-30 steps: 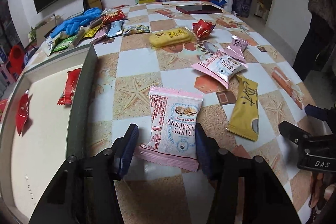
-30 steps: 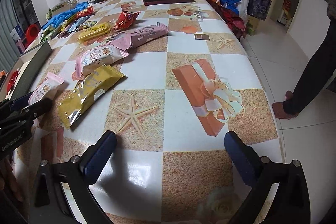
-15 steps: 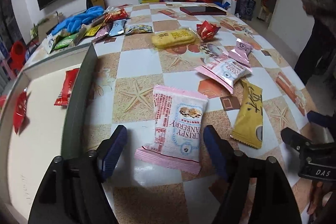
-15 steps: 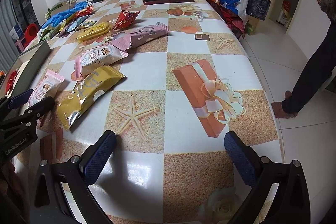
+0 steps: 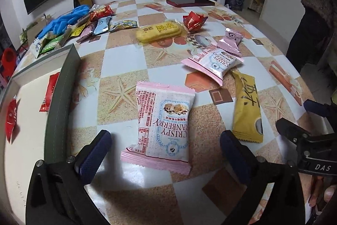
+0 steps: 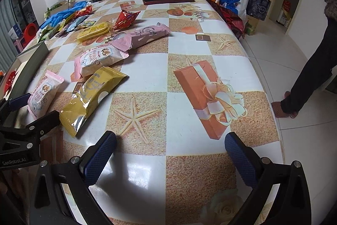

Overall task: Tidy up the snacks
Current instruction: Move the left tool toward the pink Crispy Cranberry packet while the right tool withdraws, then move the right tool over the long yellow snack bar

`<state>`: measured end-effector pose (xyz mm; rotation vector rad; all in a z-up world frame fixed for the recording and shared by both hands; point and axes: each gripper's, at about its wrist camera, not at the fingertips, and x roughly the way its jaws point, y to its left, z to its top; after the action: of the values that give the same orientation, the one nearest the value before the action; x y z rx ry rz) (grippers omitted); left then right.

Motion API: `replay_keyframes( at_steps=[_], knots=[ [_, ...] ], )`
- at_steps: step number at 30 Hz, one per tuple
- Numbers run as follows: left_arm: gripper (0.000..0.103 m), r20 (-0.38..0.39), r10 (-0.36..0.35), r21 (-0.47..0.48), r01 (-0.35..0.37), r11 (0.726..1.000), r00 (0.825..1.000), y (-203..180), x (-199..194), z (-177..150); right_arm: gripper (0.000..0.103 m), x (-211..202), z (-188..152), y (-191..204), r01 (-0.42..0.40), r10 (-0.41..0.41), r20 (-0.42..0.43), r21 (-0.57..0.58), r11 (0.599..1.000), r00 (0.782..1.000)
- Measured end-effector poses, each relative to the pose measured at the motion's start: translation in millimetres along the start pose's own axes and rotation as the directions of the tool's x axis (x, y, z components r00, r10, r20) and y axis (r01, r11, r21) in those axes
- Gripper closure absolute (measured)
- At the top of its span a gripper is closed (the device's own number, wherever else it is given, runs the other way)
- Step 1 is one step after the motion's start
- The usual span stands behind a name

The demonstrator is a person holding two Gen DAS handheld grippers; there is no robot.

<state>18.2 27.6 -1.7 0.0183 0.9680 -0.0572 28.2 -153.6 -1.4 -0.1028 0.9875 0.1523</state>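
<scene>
the left gripper (image 5: 165, 147) hangs low over the table (image 5: 124, 60) near its front edge, fingers spread wide and level, gripping nothing. between the blue pads (image 5: 93, 158), touching neither, lies a pink crispy cranberry packet (image 5: 163, 125), flat, its sealed end toward the camera. just left of it runs the dark wall of a tray (image 5: 61, 98) that sits at the table's left edge, with 2 red packets (image 5: 49, 92) on its pale floor. to the right a yellow packet (image 5: 247, 108) lies lengthwise, close beside the right gripper (image 6: 170, 150), which also stands wide open and empty, above bare cloth at the front edge. farther in, a 2nd cranberry packet (image 5: 215, 62) leans against a pink wrapper (image 5: 230, 39). beyond them sit a yellow cake bar (image 5: 159, 32) and a red foil snack (image 5: 194, 20). along the far left edge a heap of mixed packets (image 5: 84, 31) lies under blue gloves (image 5: 65, 20). a dark phone (image 5: 190, 2) rests near the far edge.
</scene>
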Motion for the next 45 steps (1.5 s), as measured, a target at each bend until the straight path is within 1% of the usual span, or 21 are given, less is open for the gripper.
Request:
replay_keyframes(
  at_steps=[6,8,10,14,16,17,18,20,21,23,25,27,30,31,34,35,36,38,39,43,45],
  knots=[
    [0.000,0.000,0.001,0.001,-0.001,1.000,1.000,-0.2,-0.5,0.0,0.000,-2.6,2.0,3.2,-0.003,0.003,-0.007,0.027,1.000,1.000],
    [0.000,0.000,0.005,-0.004,-0.005,1.000,1.000,0.4,-1.0,-0.3,0.000,-12.1,8.2,5.4,-0.110,0.108,0.027,0.095,0.989,0.994],
    [0.000,0.000,0.011,-0.012,-0.011,1.000,1.000,1.1,-1.7,-0.6,0.000,-17.5,16.1,10.6,-0.186,0.181,0.050,0.139,0.973,0.982],
    [0.000,0.000,0.012,-0.017,-0.012,1.000,1.000,2.3,-1.9,-0.7,0.002,-7.0,33.0,41.4,-0.205,0.204,0.018,0.124,0.971,0.979],
    [0.000,0.000,0.012,-0.017,-0.012,1.000,1.000,2.4,-1.8,-0.6,0.030,5.2,35.4,53.8,-0.183,0.185,-0.011,0.103,0.978,0.983],
    [0.000,0.000,0.011,-0.017,-0.011,1.000,1.000,2.4,-2.0,-0.6,0.034,8.2,35.7,60.3,-0.143,0.144,-0.001,0.065,0.988,0.990],
    [0.000,0.000,0.010,-0.017,-0.010,1.000,1.000,2.5,-1.9,-0.7,0.044,9.1,35.5,65.4,-0.121,0.121,0.001,0.025,0.992,0.993],
    [0.000,-0.002,0.011,-0.013,-0.011,1.000,1.000,2.1,-1.3,-0.8,0.053,8.0,31.1,68.8,-0.093,0.094,0.009,-0.057,0.994,0.996],
    [0.000,-0.001,0.008,-0.001,-0.008,1.000,1.000,0.3,-1.3,-1.0,0.062,6.8,28.7,66.8,-0.094,0.095,0.011,-0.080,0.992,0.995],
    [0.000,-0.001,0.000,0.016,0.000,1.000,1.000,-2.7,-1.2,-1.1,0.065,1.8,20.1,54.4,-0.110,0.113,0.020,-0.113,0.988,0.993],
    [0.000,-0.004,-0.010,0.014,0.010,1.000,1.000,-1.1,-2.0,-0.7,0.065,-1.9,15.0,41.3,-0.139,0.143,0.021,-0.125,0.982,0.990],
    [0.000,0.012,-0.027,0.006,0.027,1.000,1.000,1.3,-5.4,0.5,0.065,-5.8,6.4,37.5,-0.124,0.133,0.038,-0.190,0.974,0.990],
    [0.000,-0.012,0.016,0.008,-0.016,1.000,1.000,1.7,1.3,4.2,0.065,-6.1,4.7,37.0,-0.120,0.135,0.064,-0.201,0.972,0.989],
    [0.000,-0.009,0.002,-0.001,-0.002,1.000,1.000,3.0,2.0,6.2,0.065,-5.5,6.4,38.5,-0.110,0.125,0.067,-0.197,0.974,0.990],
    [0.006,-0.007,0.004,0.009,-0.004,1.000,1.000,4.9,3.1,10.7,0.064,-2.5,10.7,48.2,-0.111,0.132,0.079,-0.223,0.968,0.988],
    [0.011,0.004,0.005,0.005,-0.005,1.000,1.000,6.5,1.7,11.0,0.062,-0.6,13.7,48.8,-0.129,0.148,0.073,-0.219,0.967,0.986],
    [0.018,0.013,0.005,-0.003,-0.005,1.000,1.000,8.1,0.8,10.2,0.053,0.6,14.9,47.9,-0.146,0.164,0.069,-0.213,0.966,0.984],
    [0.029,0.038,0.013,-0.015,-0.012,1.000,0.999,10.5,-3.3,7.5,0.023,5.4,17.5,49.8,-0.149,0.164,0.052,-0.214,0.965,0.985],
    [0.032,0.047,0.011,-0.009,-0.011,1.000,0.999,9.7,-4.7,6.0,0.000,9.4,17.7,50.9,-0.146,0.156,0.033,-0.215,0.966,0.987],
    [0.032,0.052,0.013,0.012,-0.014,1.000,0.999,6.3,-2.1,9.1,0.000,11.1,17.6,51.7,-0.152,0.159,0.017,-0.216,0.964,0.987],
    [0.027,0.045,0.000,0.006,0.000,1.000,0.999,7.9,0.5,11.8,0.000,11.6,17.5,52.3,-0.152,0.159,0.017,-0.216,0.965,0.987]
  ],
)
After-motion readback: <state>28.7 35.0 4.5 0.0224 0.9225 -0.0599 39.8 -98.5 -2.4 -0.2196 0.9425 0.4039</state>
